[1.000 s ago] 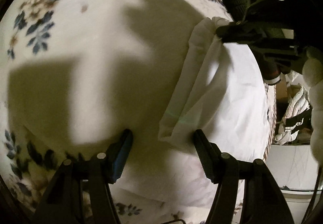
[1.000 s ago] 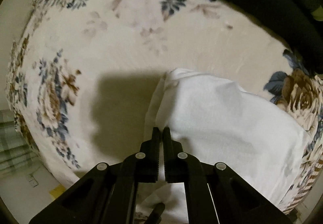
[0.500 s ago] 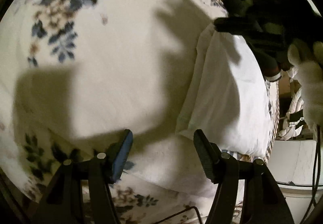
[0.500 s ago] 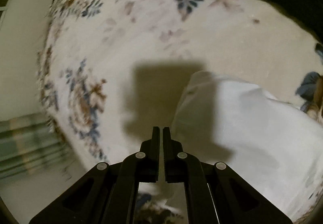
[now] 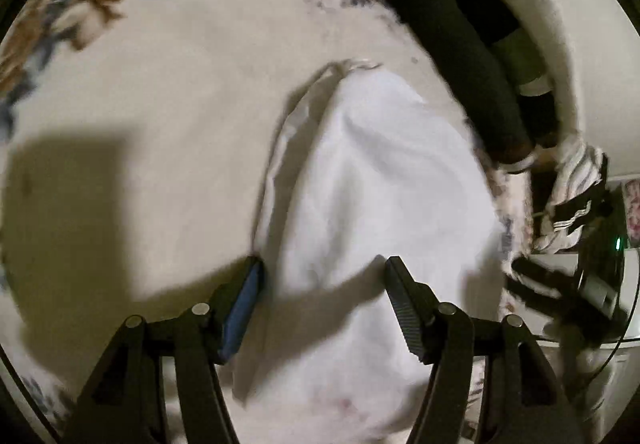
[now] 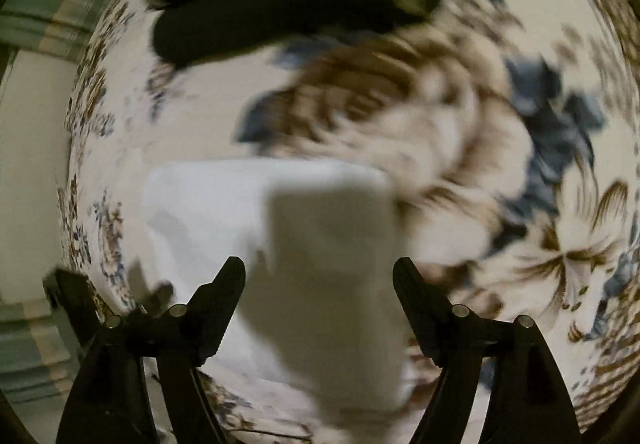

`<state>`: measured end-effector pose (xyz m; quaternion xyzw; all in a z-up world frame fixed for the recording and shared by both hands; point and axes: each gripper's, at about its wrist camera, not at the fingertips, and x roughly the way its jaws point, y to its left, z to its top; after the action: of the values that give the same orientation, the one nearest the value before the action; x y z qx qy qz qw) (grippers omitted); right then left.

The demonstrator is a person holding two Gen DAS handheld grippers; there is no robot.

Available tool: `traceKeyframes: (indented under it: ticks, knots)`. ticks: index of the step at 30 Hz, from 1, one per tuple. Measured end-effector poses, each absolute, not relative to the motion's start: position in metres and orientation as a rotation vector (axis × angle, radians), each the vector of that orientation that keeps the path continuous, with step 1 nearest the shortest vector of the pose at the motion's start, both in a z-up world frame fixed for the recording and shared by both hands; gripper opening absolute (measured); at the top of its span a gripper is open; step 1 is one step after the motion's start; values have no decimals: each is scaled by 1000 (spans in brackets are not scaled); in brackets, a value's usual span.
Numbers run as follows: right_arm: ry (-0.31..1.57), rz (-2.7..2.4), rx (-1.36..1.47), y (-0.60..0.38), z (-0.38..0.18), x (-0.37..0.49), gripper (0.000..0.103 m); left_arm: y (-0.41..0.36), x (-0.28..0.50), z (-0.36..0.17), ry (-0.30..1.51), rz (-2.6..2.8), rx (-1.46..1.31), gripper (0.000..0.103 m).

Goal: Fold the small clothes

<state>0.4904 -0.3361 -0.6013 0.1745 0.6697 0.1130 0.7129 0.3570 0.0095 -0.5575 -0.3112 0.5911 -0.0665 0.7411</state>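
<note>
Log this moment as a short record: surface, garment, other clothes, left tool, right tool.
surface: floral bedspread
garment: white cloth, partly folded, lying on the bedspread
other clothes: dark garment beyond the white cloth; striped garment at the bed's edge
left tool: left tool with jaws opening, astride the cloth's near edge, pads not pressing it
right tool: right tool with jaws opening, white cloth in front of it, nothing gripped; picture blurred

A white garment [image 5: 380, 184] lies folded lengthwise, slightly rumpled, on the floral bedspread [image 5: 160, 104].
</note>
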Motion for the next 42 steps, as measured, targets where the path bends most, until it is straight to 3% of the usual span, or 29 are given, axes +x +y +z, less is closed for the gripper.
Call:
traceKeyframes:
  ticks: [5,10,13,14,15,17,21,28,37,42]
  knots:
    - [1505,430,621,-361,-666,489,79,13,374,-576,1313,-184,-745,75]
    - [1454,534,732,-352,-686,492,82,15,377,-578,1300,-184,-788,77]
    - [1435,582,742,-346,-686,491,71,5,375,-570,1266,-181,-724,76]
    - [1434,592,735,-345,-686,490,53,0,374,-567,1247,-190,-688,69]
    - [1434,591,727,-346,-687,487,33,-4,374,-564,1231,-203,-666,43]
    - [1424,600,745,-347,-689,484,31,-7,378,-561,1212,-226,-628,10]
    - [1384,576,725,-344,-674,478,23,-13,380,-549,1184,-234,-581,10]
    - [1321,550,716,-332,-631,472,20,-7,378,-510,1150,-261,-566,8]
    - [1201,573,677,-339,-535,494,19,-15,413,-443,1108,-343,-502,8]
    - [1118,601,638,-343,-462,517,19,-16,447,-375,1020,-383,-496,8]
